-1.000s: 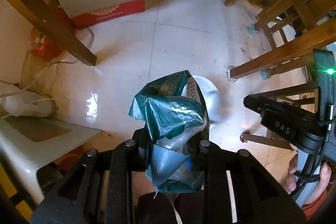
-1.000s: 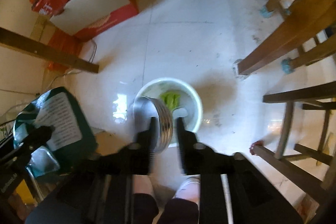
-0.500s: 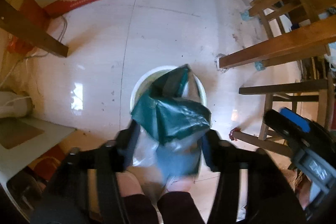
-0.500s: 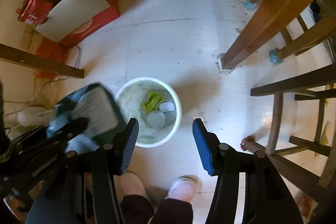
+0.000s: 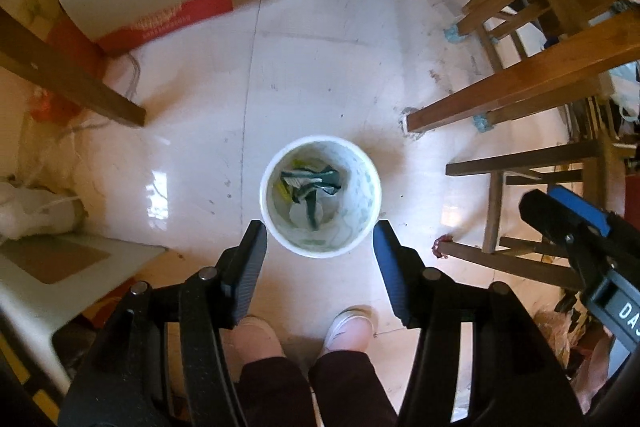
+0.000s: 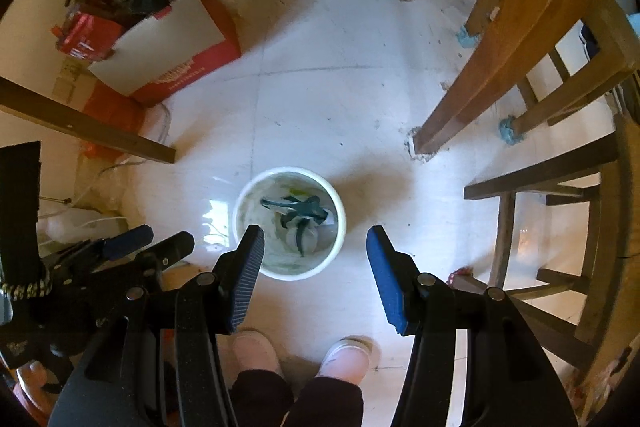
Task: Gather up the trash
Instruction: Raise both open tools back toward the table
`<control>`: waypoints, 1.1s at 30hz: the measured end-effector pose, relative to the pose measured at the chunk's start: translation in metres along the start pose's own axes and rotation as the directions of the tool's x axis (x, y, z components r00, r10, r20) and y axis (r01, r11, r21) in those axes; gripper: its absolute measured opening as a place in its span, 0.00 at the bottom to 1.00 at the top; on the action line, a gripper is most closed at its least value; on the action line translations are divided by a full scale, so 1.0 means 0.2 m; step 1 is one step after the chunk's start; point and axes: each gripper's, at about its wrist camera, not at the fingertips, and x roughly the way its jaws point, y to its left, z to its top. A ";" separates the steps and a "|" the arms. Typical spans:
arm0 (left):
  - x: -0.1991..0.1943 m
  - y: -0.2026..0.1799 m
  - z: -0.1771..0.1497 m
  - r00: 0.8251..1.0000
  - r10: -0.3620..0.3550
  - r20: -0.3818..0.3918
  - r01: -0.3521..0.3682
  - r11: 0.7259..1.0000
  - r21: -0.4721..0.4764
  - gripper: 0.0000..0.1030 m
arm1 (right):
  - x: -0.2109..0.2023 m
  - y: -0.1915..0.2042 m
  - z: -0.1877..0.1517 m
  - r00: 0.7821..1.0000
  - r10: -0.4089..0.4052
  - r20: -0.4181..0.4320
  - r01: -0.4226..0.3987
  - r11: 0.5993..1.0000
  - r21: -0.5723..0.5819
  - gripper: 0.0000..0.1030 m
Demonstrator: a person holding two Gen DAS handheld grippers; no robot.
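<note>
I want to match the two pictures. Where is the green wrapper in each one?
Left wrist view: green wrapper lies inside the white bin, just above centre.
Right wrist view: green wrapper inside the same bin, left of centre.
Shared landmark: wooden table leg right of the bin.

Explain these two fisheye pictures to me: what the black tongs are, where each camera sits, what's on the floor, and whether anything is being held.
There is no robot: a person holds a two-finger gripper in each hand, with a camera on each looking down along its fingers. One picture looks past the left gripper, the other past the right gripper. Both stand open with nothing between the fingers. On the tiled floor below stands a white bin with a green wrapper inside. Wooden chair legs, a red and white box and the person's shoes surround it.
</note>
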 end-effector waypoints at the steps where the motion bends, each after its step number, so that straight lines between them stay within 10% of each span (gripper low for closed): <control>1: -0.07 -0.01 0.00 1.000 0.004 0.014 -0.004 1.000 0.009 0.53 | -0.04 0.01 0.01 1.000 0.002 0.008 -0.002 1.000 -0.005 0.48; 15: -1.20 -0.08 0.07 0.966 -0.005 0.257 -0.010 0.998 0.058 0.53 | -0.90 0.28 0.13 0.982 0.024 0.188 -0.012 0.998 -0.066 0.48; 33: -2.57 -0.11 -0.12 0.809 -0.109 0.577 -0.021 0.977 0.214 0.53 | -2.01 0.67 0.01 0.891 0.007 0.454 0.026 0.997 -0.066 0.48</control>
